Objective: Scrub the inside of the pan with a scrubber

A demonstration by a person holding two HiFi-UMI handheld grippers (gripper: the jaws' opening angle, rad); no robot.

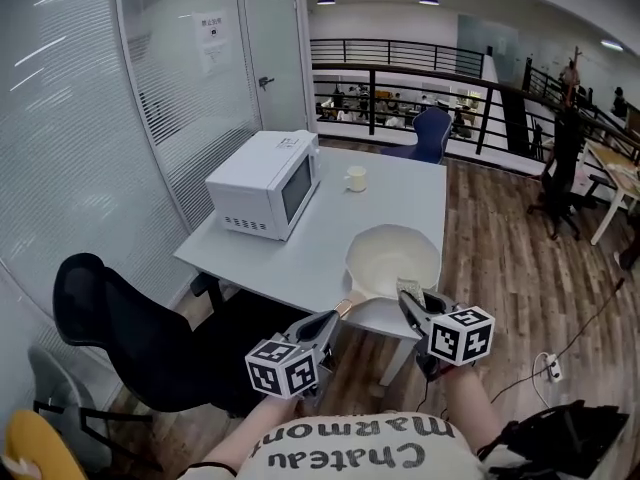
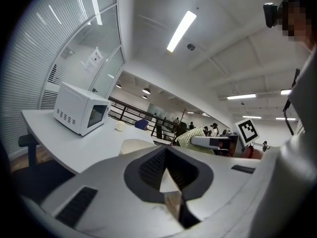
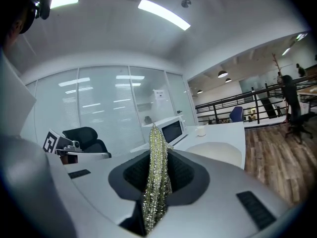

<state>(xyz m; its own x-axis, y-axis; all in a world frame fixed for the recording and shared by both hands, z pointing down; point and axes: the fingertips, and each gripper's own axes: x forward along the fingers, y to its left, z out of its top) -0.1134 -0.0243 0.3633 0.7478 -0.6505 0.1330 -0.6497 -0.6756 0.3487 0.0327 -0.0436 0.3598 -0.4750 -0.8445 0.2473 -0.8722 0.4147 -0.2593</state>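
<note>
Mesh scrubber (image 3: 156,177) clamped in your right gripper (image 1: 412,306); left gripper (image 1: 332,319) closed, empty. Pan (image 1: 393,260) near table (image 1: 300,258) edge: unbraced, scrubbing may shove it off.

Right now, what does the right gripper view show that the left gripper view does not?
Only the right gripper view: the left claw from outside, and the scrubber clamped edge-on in its own jaws. Only the left gripper view: the right claw seen side-on, and the left claw's jaws closed with nothing in them. Both: the scrubber, microwave, mug, pan and table.
</note>
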